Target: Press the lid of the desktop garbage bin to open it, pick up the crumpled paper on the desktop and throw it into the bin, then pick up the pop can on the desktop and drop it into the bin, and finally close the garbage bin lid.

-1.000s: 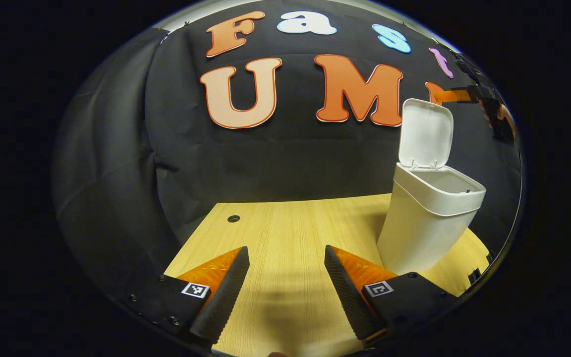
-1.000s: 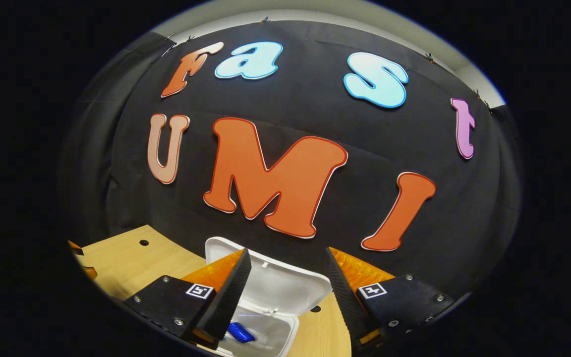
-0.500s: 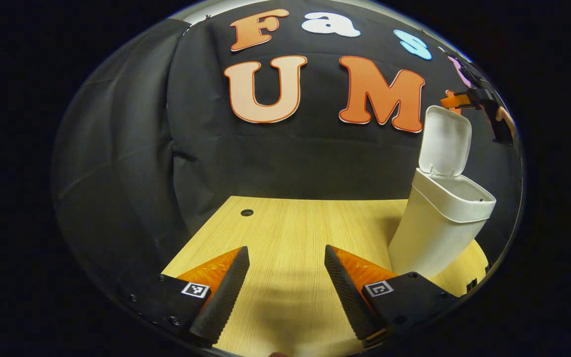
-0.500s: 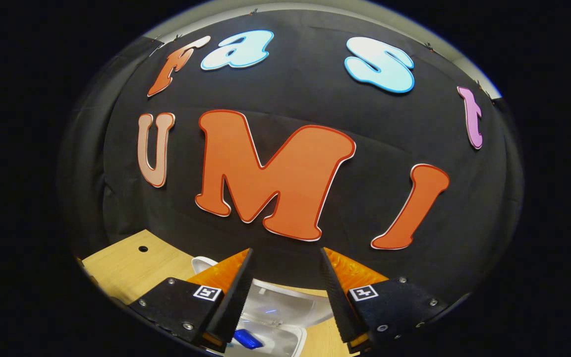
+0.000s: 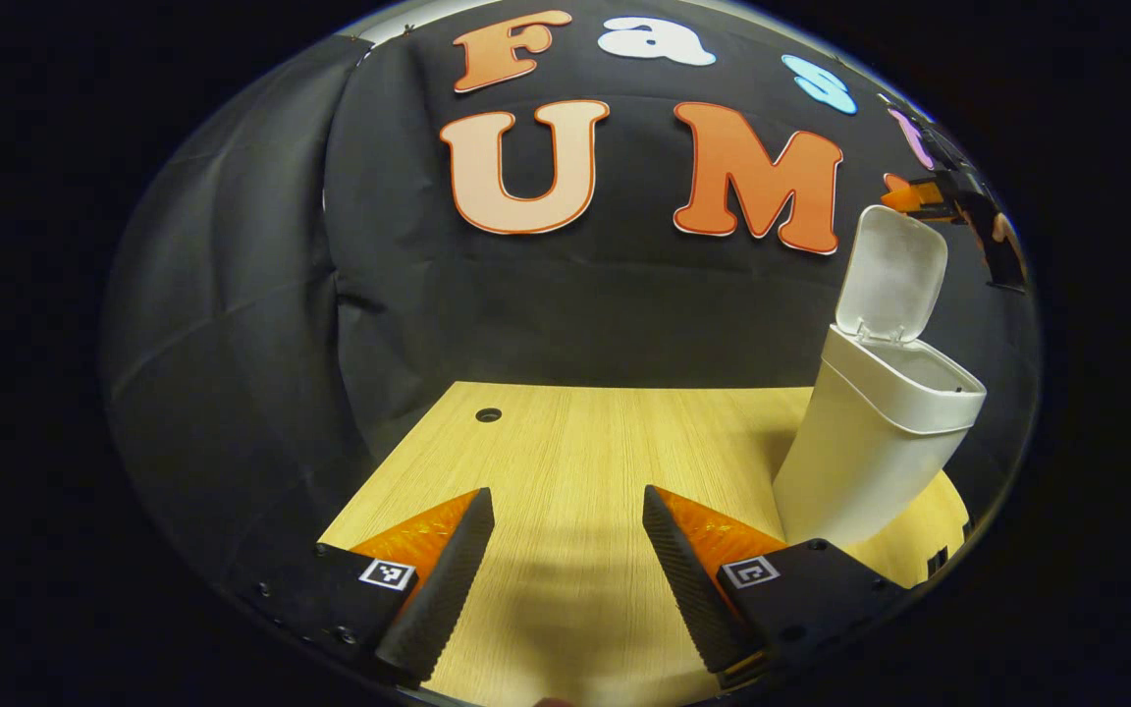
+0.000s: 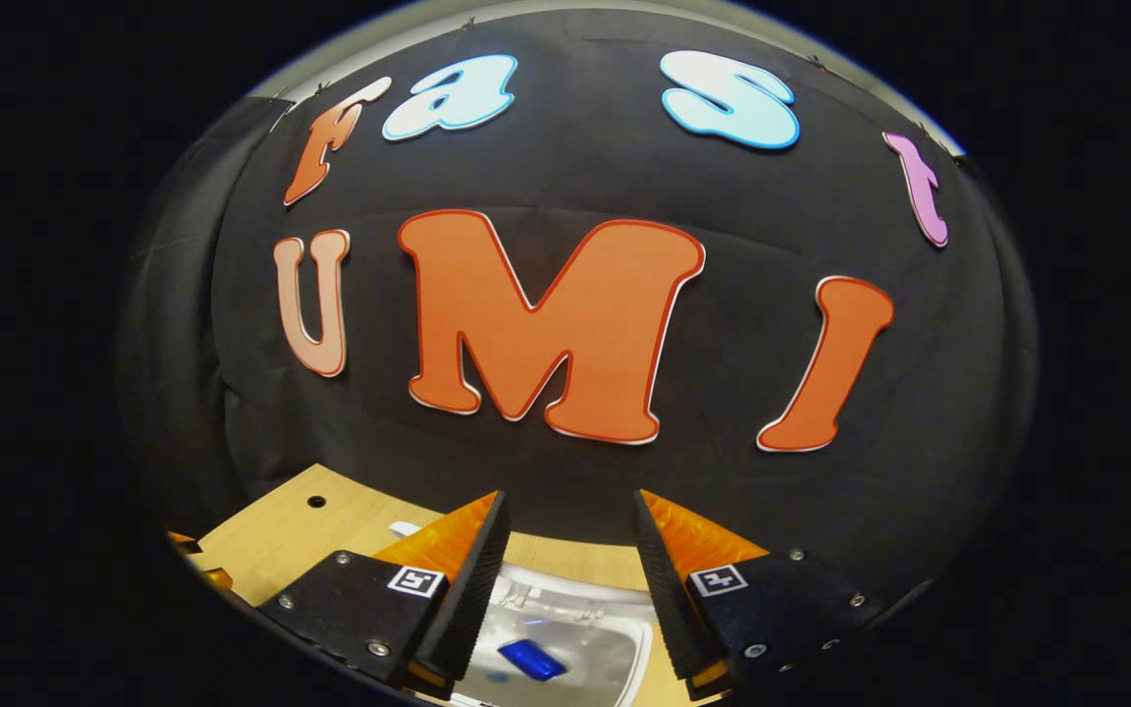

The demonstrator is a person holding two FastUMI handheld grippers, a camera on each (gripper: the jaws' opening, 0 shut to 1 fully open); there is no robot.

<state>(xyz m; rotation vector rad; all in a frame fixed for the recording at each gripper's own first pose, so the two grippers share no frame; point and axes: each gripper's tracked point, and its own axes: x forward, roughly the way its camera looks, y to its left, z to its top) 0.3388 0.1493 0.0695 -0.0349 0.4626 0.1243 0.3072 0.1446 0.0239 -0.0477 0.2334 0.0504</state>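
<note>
Left tool (image 5: 565, 550): fingers spread wide, nothing between them, held low over the bench (image 5: 585, 442) on the side of the garbage bin (image 5: 870, 442) away from the booth's right edge, well apart from it. Bare wood grain shows in the gap between the fingers. A small round hole (image 5: 488, 414) in the bench lies farther from the bin than the tool does, near the black cloth wall (image 5: 251, 324).

Right tool (image 6: 565, 570): fingers likewise spread wide and empty, held directly above the bin (image 6: 565, 648) and looking down across its open mouth. In the left gripper view this tool (image 5: 919, 196) appears as a small shape above the raised lid (image 5: 894, 275), with the holding hand (image 5: 1002, 231) behind it; whether it touches the lid cannot be told.

Garbage bin: white, upright on the bench close to the cloth wall. The lid is hinged at the rear rim, stands up nearly vertical, and the mouth is open.

Inside the bin, seen between the right tool's fingers, a blue object (image 6: 531, 659) lies at the bottom; it is too small to confirm as the pop can. The crumpled paper cannot be made out inside.
</note>
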